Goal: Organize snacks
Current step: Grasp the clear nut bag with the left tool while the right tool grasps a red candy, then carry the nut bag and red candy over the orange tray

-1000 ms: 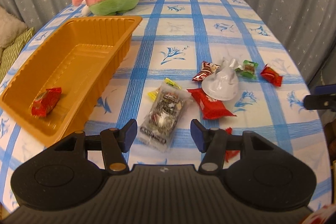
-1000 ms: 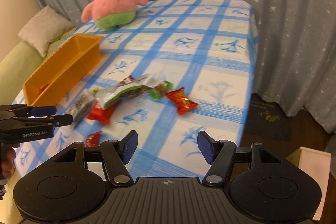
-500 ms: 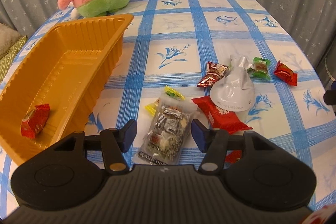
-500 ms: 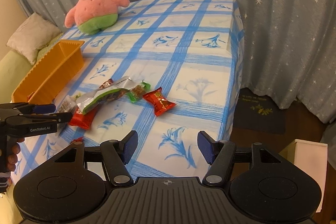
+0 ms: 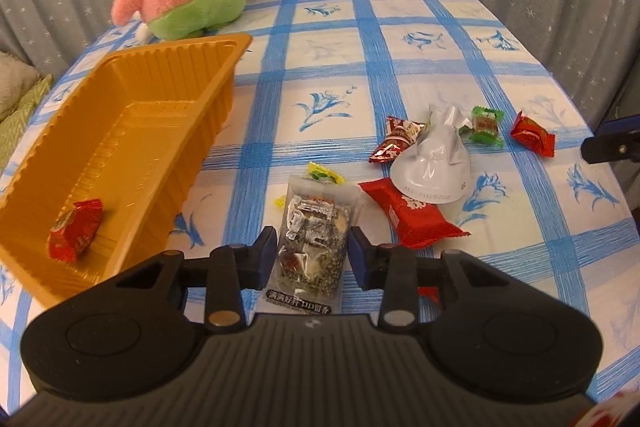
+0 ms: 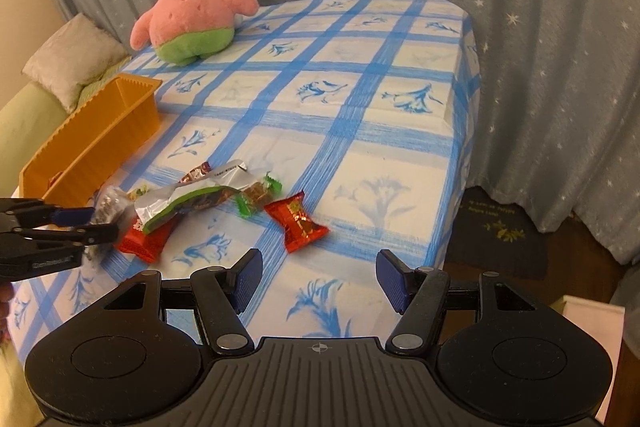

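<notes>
1. A table [image 6: 400, 155] under a blue-checked cloth stands before star-print curtains [image 6: 520, 27]; a pink plush star [image 6: 188, 11] sits at its far left corner.
2. An orange tray [image 5: 192, 99] lies along the left edge, one red candy [image 5: 74, 233] already in its near end.
3. Remaining snacks cluster toward the near edge: a silver pouch [image 5: 434, 163], a red packet [image 5: 412, 215], small candies around them.
4. Step in hand, I judge: picking up the clear mixed-snack packet [image 5: 314, 239].
5. The left gripper [image 5: 313, 257] tilts steeply down; its jaws have just been closing and the blue pads now press the packet's sides.
6. The next move calls for lifting it left over the tray wall.
7. The right gripper [image 6: 320, 279] hovers over the near right edge, jaws apart, empty.
</notes>
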### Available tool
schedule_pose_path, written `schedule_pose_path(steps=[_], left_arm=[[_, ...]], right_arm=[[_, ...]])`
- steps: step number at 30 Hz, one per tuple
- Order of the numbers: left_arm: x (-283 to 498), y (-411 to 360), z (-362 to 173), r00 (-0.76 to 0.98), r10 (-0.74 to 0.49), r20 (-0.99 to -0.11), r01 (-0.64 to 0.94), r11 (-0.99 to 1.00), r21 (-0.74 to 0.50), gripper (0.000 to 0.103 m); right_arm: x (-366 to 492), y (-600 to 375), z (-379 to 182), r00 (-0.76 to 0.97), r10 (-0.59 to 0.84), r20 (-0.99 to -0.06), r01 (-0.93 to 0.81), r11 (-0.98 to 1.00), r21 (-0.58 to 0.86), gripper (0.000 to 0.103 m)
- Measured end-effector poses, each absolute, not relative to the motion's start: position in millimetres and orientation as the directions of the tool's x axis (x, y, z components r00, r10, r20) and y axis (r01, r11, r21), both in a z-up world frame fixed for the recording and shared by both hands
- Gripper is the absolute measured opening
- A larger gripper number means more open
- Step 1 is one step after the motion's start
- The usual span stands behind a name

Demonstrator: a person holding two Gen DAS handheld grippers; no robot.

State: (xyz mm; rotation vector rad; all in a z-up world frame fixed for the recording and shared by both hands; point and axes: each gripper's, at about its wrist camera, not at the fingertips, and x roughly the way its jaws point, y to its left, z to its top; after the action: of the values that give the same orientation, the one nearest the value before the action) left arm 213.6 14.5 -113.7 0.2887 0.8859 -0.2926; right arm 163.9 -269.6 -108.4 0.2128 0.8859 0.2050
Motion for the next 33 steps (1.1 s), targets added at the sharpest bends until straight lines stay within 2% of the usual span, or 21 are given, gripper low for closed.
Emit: schedule_pose_path(steps=[8,9,10,12,17,19,20,25,33], left_arm=[[192.9,26.3,-101.2,0.611,-0.092,-0.786,0.277,0.955,0.103,0.036],[190.7,27.7,-100.3,0.613,-0.085,-0.785,0.266,0.958,0.105,0.036],[188.8,29.1,-99.2,0.616,-0.075,-0.784,0.253,0.962,0.106,0.036],[184.7,32.7,-97.3,0.621,-0.060,-0.781,0.227,0.968,0.106,0.036],[173.5,41.2,-90.6,0.634,-0.023,-0.773,0.166,0.980,0.107,0.036],[169.6,43.8,-88.4,0.636,-0.006,-0.771,0.144,0.983,0.110,0.036],[167.6,44.8,-87.4,0.637,0.001,-0.771,0.134,0.985,0.112,0.036],[157.2,47.7,-80.8,0.647,0.031,-0.762,0.091,0.989,0.118,0.036],[139.6,47.9,-60.0,0.677,0.062,-0.733,0.037,0.992,0.118,0.036]], right_arm=[[186.3,-257.7,-117.5,0.619,0.295,-0.728,-0.236,0.954,0.186,0.063],[189.1,-255.1,-119.2,0.620,0.301,-0.725,-0.259,0.950,0.172,0.060],[192.1,-252.0,-121.1,0.620,0.303,-0.724,-0.281,0.947,0.155,0.051],[199.0,-246.4,-125.4,0.606,0.308,-0.733,-0.320,0.938,0.130,0.043],[209.2,-237.5,-134.2,0.593,0.319,-0.739,-0.377,0.921,0.096,0.038],[210.5,-234.7,-136.4,0.584,0.319,-0.746,-0.393,0.916,0.084,0.027],[210.7,-233.5,-137.5,0.581,0.318,-0.749,-0.400,0.913,0.078,0.025],[207.9,-234.9,-135.2,0.584,0.331,-0.741,-0.408,0.909,0.085,0.020],[195.2,-232.7,-110.5,0.580,0.392,-0.714,-0.435,0.890,0.135,0.020]])
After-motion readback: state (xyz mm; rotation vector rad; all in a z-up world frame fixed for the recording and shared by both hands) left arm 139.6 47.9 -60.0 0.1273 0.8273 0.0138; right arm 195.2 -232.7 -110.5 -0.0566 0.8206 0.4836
